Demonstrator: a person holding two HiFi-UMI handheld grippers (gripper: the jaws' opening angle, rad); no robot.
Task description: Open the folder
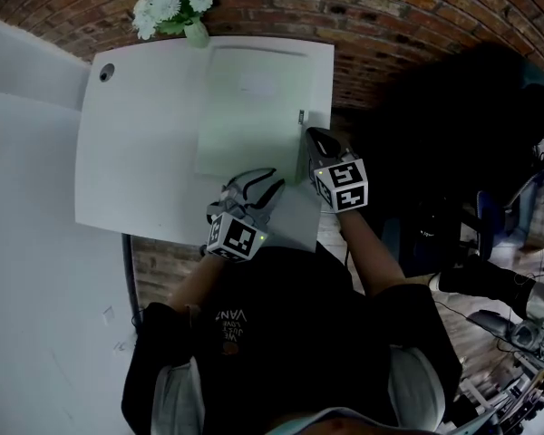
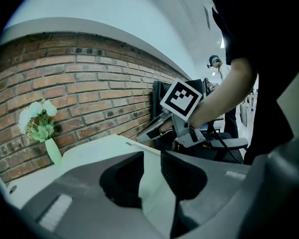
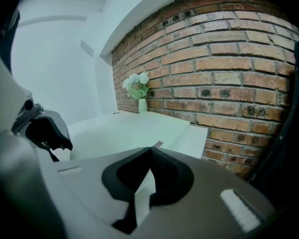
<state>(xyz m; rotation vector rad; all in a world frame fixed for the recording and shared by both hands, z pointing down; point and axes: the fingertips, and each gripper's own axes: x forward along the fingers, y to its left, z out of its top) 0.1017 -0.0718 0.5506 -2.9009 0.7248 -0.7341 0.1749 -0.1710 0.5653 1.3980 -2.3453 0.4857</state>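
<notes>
Dark shirt [image 1: 281, 333] nearest, two claws at the near side of a shut folder.
Left claw [image 1: 261, 187] sits at the 6 o'clock edge of the pale green folder [image 1: 254, 107], jaws partly apart and gripping nothing, probably lining up on the cover's edge. The folder lies flat mid-table [image 1: 136, 152]. Right claw [image 1: 315, 136], at its 4 o'clock edge beside a small clip [image 1: 301, 116], has its tips together on nothing, perhaps to pry or steady. A cable hole [image 1: 106, 72] at 10 o'clock and flowers [image 1: 170, 5] at 12 stand well apart; nothing rests on the cover.

Head view looks down; all views share the flowers [image 1: 170, 3].
</notes>
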